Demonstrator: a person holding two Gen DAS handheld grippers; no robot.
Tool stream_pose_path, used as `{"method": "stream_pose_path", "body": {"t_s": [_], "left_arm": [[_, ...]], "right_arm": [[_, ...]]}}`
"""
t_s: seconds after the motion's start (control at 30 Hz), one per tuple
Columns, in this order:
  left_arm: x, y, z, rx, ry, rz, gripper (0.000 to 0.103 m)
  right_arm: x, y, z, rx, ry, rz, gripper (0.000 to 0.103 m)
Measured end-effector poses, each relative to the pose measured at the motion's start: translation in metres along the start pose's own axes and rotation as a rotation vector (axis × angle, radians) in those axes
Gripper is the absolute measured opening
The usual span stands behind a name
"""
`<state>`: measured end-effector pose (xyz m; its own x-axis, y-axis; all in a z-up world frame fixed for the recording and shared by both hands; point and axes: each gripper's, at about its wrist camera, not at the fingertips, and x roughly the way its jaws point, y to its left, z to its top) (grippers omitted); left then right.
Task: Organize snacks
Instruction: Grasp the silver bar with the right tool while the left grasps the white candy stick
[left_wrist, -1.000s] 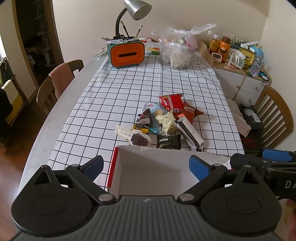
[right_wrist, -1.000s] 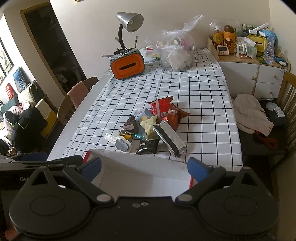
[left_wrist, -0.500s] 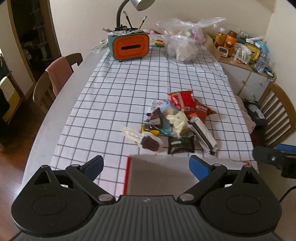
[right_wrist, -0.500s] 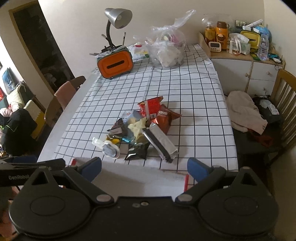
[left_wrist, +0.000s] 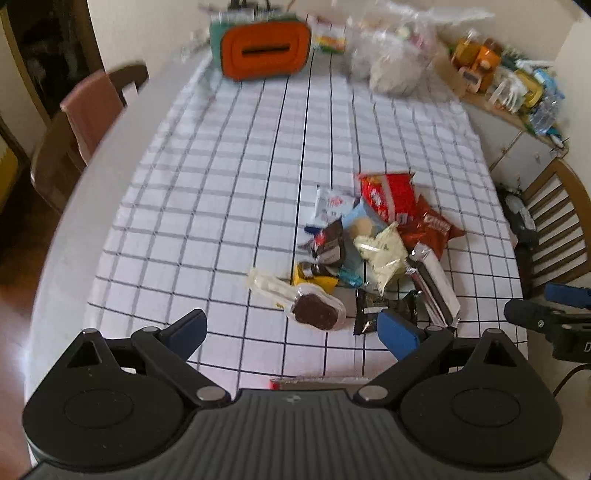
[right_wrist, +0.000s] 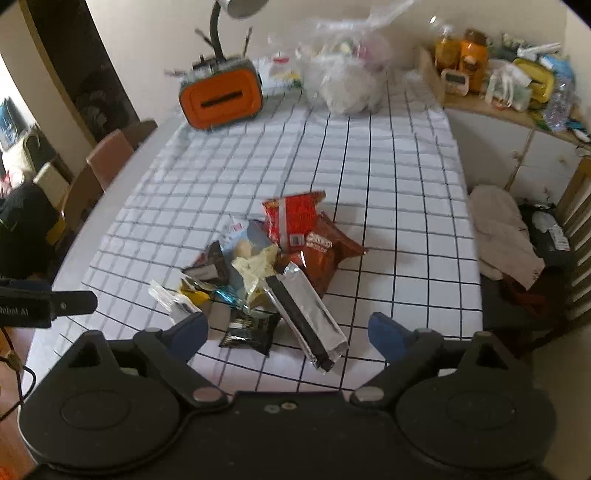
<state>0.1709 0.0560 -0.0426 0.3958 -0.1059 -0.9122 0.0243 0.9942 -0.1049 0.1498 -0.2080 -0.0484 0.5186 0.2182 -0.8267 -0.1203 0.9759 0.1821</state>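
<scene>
While both tongs stand wide and empty (the right tongs (right_wrist: 284, 332) closing slightly, the left tongs (left_wrist: 291, 330) still), the snack pile (left_wrist: 373, 254) lies mid-frame on the gridded counter (left_wrist: 221, 192).

Tabletop (left_wrist: 207, 206): broad bare checked cloth left of and beyond the snack pile (left_wrist: 373, 254), passable. Far end blocked by the orange box (left_wrist: 260, 50) and the plastic bag (left_wrist: 391, 62). Chairs (left_wrist: 85, 122) flank both long sides.
</scene>
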Motion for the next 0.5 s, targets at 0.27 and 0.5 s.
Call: {"method": "stream_pose_path", "body": {"t_s": [0.27, 0.5], "left_arm": [[0.062, 0.003, 0.019, -0.136, 0.166, -0.032, 0.099], [0.102, 0.004, 0.028, -0.28, 0.246, -0.025, 0.098]], "right_arm": [[0.061, -0.017, 0.012, -0.035, 0.14, 0.021, 0.083], [0.1, -0.024, 0.008, -0.094, 0.234, 0.049, 0.078]]}}
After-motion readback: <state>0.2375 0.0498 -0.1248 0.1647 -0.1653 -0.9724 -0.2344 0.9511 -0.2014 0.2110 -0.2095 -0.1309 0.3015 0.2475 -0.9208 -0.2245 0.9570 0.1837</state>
